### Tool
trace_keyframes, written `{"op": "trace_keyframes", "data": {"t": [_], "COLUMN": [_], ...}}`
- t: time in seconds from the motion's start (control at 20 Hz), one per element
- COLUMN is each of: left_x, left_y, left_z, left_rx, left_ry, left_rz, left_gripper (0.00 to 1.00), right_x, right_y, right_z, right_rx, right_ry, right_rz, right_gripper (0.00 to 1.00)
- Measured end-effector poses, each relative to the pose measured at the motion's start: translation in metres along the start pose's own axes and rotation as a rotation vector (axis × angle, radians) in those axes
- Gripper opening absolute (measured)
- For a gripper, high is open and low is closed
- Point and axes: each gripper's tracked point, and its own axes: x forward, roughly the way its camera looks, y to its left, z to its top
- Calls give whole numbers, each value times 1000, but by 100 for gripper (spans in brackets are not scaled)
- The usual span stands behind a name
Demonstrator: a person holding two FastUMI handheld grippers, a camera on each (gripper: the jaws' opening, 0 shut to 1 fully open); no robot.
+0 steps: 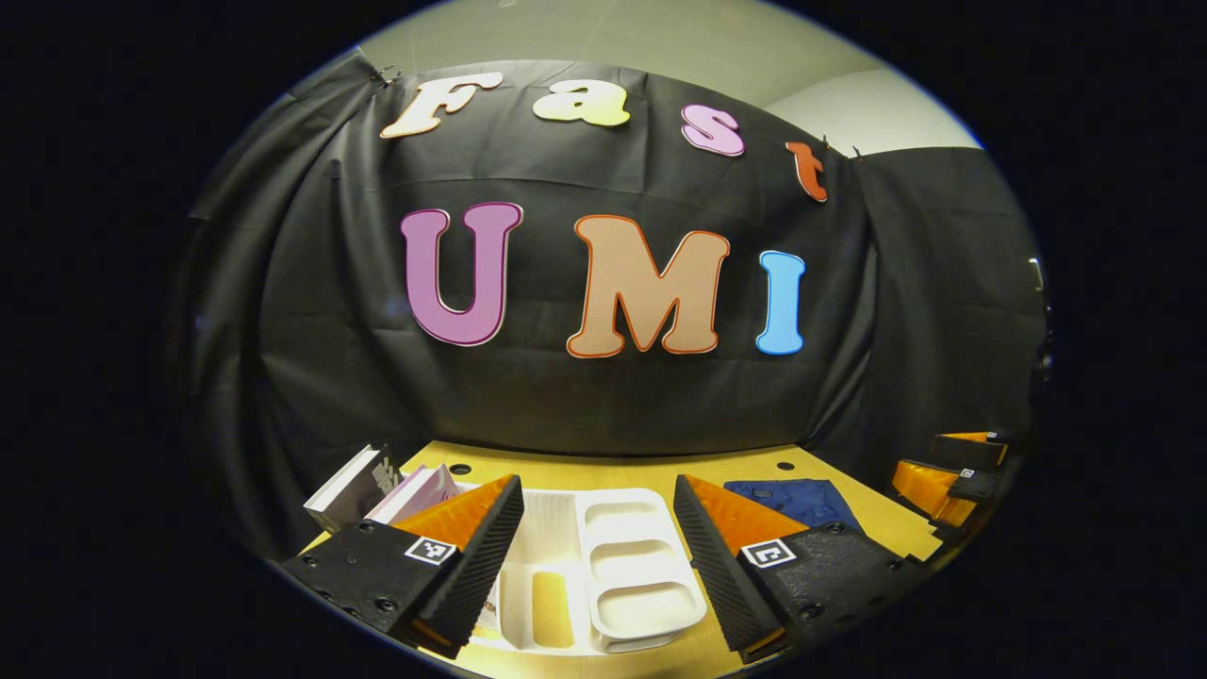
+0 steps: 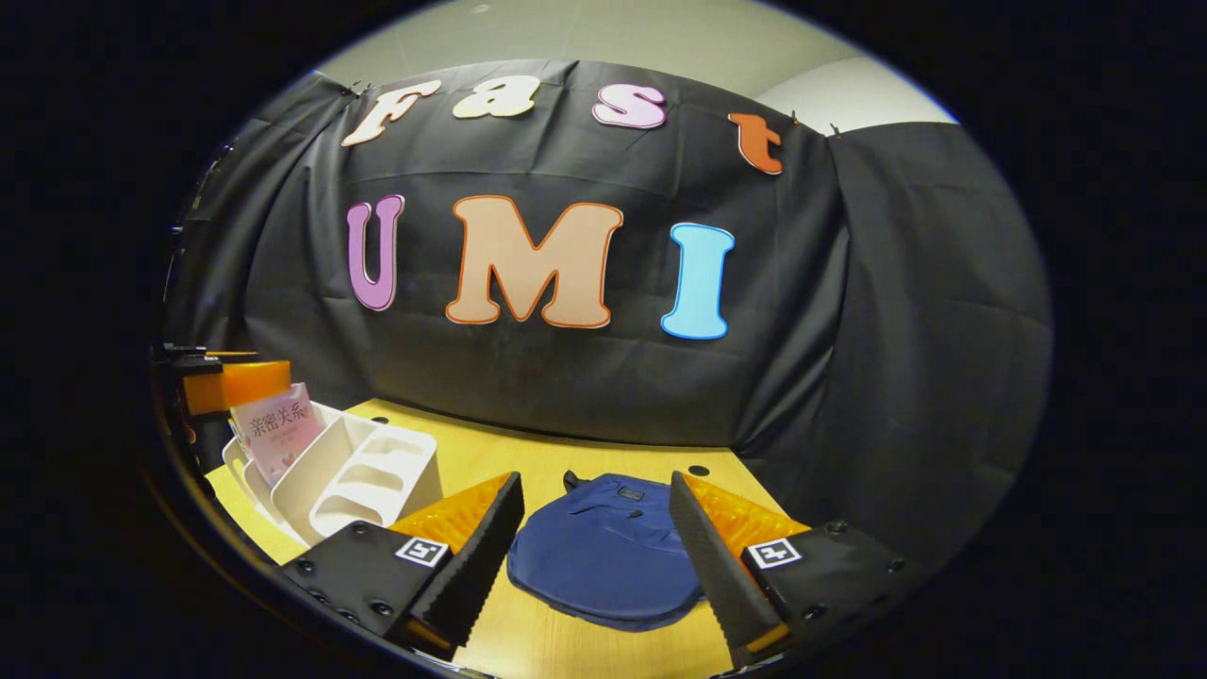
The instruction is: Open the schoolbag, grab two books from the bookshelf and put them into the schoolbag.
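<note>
The left gripper hangs with fingers spread wide, nothing between them; the white shelf lies just ahead, books to its left. The right gripper, also spread wide and empty, hovers over the blue bag, which lies flat on the table.

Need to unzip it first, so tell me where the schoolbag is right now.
In the right gripper view the blue schoolbag lies flat on the yellow table, straight ahead between the right gripper's open fingers, right of the white bookshelf.
</note>
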Motion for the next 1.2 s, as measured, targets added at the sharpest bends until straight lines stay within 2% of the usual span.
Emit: {"op": "trace_keyframes", "data": {"t": [0.05, 0.25, 0.45, 0.5, 0.6, 0.65, 0.85, 0.9, 0.95, 1.05, 1.1, 1.15, 1.2], "left_x": [0, -1, -12, -16, -23, -27, -42, -46, -50, -56, -58, -61, -64], "left_y": [-2, -3, 9, 12, 19, 24, 42, 46, 50, 57, 59, 59, 62], "left_z": [-2, -3, -7, -7, -5, -7, -17, -20, -21, -27, -28, -31, -34], "left_rx": [-1, -9, -3, -10, -23, -23, 9, 16, 20, 17, 10, 3, -2], "left_ry": [3, 7, 22, 23, 25, 26, 55, 66, 75, 85, 91, 95, 97], "left_rz": [-3, 16, 75, 92, 128, 147, 222, 240, 256, 288, 300, 315, 330], "left_gripper": [90, 93, 89, 94, 90, 94, 93, 89, 93, 93, 90, 93, 90], "right_x": [1, 0, 4, 6, 9, 11, 21, 24, 26, 32, 34, 36, 38], "right_y": [-4, -16, -24, -25, -23, -23, -20, -17, -15, -9, -6, -4, -1], "right_z": [0, -12, -38, -49, -71, -82, -132, -143, -153, -174, -183, -193, -202], "right_rx": [-4, -27, -58, -67, -84, -100, -137, -141, -155, -204, -229, -252, -274], "right_ry": [1, 10, 65, 83, 127, 145, 239, 266, 290, 329, 347, 365, 385], "right_rz": [-2, -4, 20, 30, 65, 84, 161, 182, 204, 250, 274, 298, 323], "right_gripper": [100, 100, 100, 100, 100, 100, 99, 99, 99, 99, 100, 99, 100]}}
